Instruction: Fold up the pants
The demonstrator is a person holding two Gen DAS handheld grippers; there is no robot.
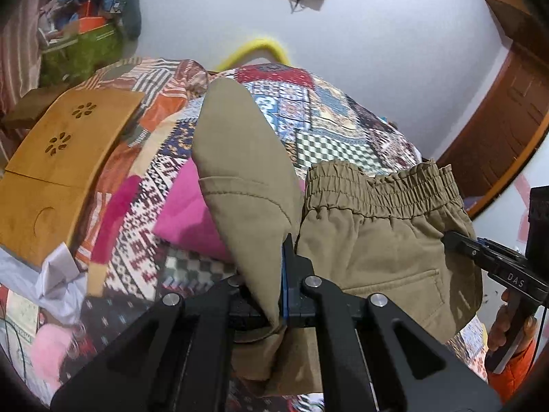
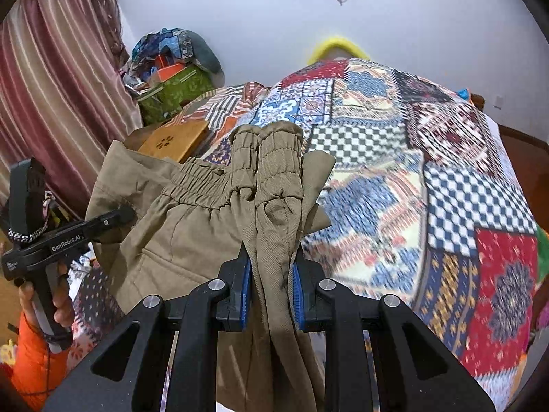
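The khaki pants (image 1: 370, 240), soft, light and limp, hung mid-frame above the bed (image 2: 429, 178), both the left gripper (image 1: 284, 295) and right gripper (image 2: 271, 295) clamped on bunched cloth near the waistband, likely the firmest hold.

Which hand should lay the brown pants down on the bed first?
Probably the right. The right tool pinches the gathered elastic waistband of the khaki cotton pants directly above open patchwork quilt, while the left tool grips fabric over a pink cloth.
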